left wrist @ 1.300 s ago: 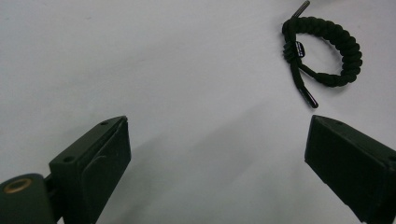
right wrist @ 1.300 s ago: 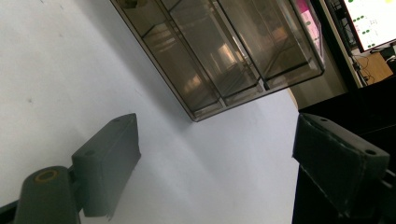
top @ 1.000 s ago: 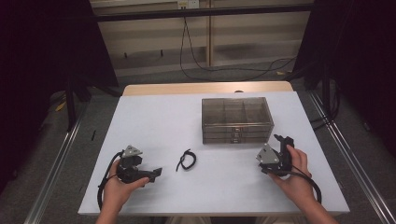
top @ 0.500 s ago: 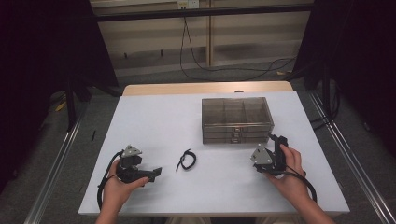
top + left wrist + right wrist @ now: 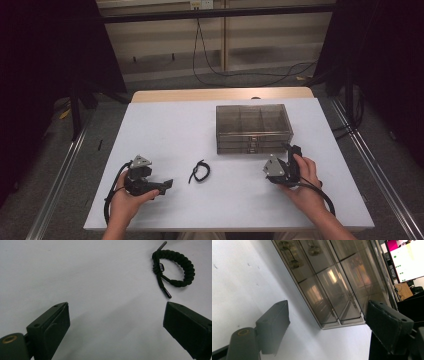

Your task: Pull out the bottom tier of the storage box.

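Right gripper (image 5: 289,150), jaws apart, has advanced toward 12 o'clock, nearing the clear drawer box (image 5: 253,128); I judge drawer-opening imminent.

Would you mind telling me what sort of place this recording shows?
Probably a lab recording station: a white table ringed by dark curtains, loose cables on the floor, a monitor nearby.

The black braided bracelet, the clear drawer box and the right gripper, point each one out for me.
black braided bracelet (image 5: 180,264): left gripper view, on its braided loop.
clear drawer box (image 5: 252,119): high view, on its top panel.
right gripper (image 5: 291,150): high view, at the tips of its open jaws.
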`<state>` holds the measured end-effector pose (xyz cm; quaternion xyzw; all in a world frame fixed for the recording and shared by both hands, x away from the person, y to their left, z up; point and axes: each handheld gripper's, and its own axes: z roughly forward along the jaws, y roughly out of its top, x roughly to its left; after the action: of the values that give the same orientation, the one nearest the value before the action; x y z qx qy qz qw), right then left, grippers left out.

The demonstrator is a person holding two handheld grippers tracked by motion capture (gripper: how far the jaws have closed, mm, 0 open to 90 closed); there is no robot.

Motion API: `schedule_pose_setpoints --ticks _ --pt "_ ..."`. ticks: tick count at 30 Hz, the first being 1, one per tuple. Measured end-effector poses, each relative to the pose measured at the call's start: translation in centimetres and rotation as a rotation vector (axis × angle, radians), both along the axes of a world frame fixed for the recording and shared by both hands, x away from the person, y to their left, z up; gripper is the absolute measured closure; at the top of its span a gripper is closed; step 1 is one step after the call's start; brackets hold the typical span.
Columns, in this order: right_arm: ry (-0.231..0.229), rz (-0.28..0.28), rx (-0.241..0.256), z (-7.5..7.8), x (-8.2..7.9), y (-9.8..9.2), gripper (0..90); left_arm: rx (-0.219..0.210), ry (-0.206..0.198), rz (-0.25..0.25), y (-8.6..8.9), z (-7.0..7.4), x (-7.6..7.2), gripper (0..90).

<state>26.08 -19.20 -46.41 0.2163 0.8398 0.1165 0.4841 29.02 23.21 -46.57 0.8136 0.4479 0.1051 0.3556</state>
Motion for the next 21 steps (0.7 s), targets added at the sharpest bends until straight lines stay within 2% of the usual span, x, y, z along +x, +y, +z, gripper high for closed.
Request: schedule_pose_setpoints --ticks 21 --pt "-0.020 0.031 -0.011 -0.8 0.6 1.8 27.3 0.005 0.000 0.002 0.0 0.0 0.0 7.0"
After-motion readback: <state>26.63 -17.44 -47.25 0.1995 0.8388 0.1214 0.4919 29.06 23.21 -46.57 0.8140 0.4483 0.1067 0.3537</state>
